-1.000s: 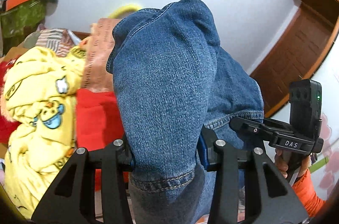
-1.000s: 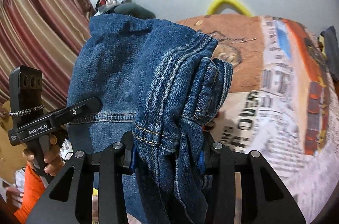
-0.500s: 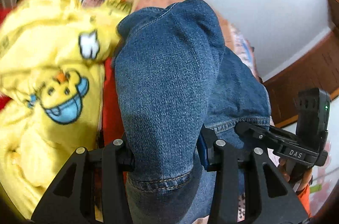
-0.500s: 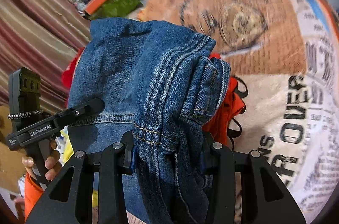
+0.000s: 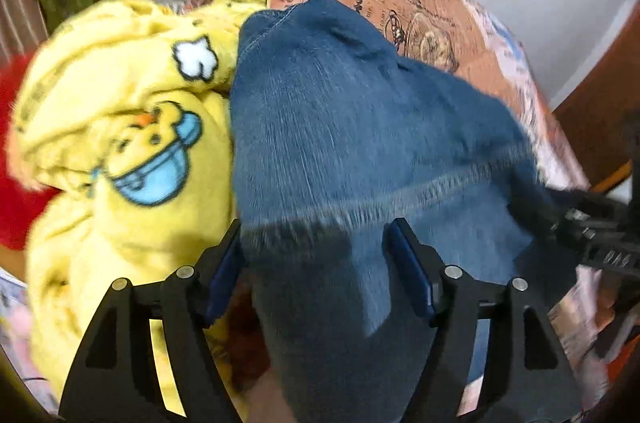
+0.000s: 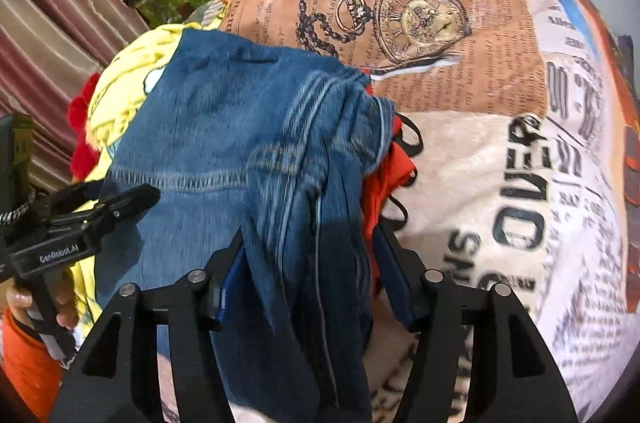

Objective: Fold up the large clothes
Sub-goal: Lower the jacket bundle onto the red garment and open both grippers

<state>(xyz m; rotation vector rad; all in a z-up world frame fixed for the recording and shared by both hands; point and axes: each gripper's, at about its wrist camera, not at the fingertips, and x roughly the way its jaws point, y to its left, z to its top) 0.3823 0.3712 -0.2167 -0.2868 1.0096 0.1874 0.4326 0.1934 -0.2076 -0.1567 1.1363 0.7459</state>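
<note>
A pair of blue denim jeans (image 5: pixel 344 127) is bunched between both grippers and lies over a pile of clothes. My left gripper (image 5: pixel 316 247) has its jaws spread wide with the denim lying loose between them. My right gripper (image 6: pixel 308 255) also has its jaws apart around a thick fold of the jeans (image 6: pixel 248 127). The left gripper shows at the left of the right wrist view (image 6: pixel 80 219), and the right gripper shows blurred at the right of the left wrist view (image 5: pixel 592 227).
A yellow duck-print fleece (image 5: pixel 120 127) and red clothing (image 5: pixel 16 207) lie left of the jeans. An orange garment (image 6: pixel 388 179) sits beside the denim. A newspaper-print blanket (image 6: pixel 500 183) covers the bed. Curtains (image 6: pixel 52 23) hang at left.
Both grippers have tipped down from the wall toward the bed, lowering the jeans onto the clothes pile. Both sets of jaws have opened wider and the denim has slackened.
</note>
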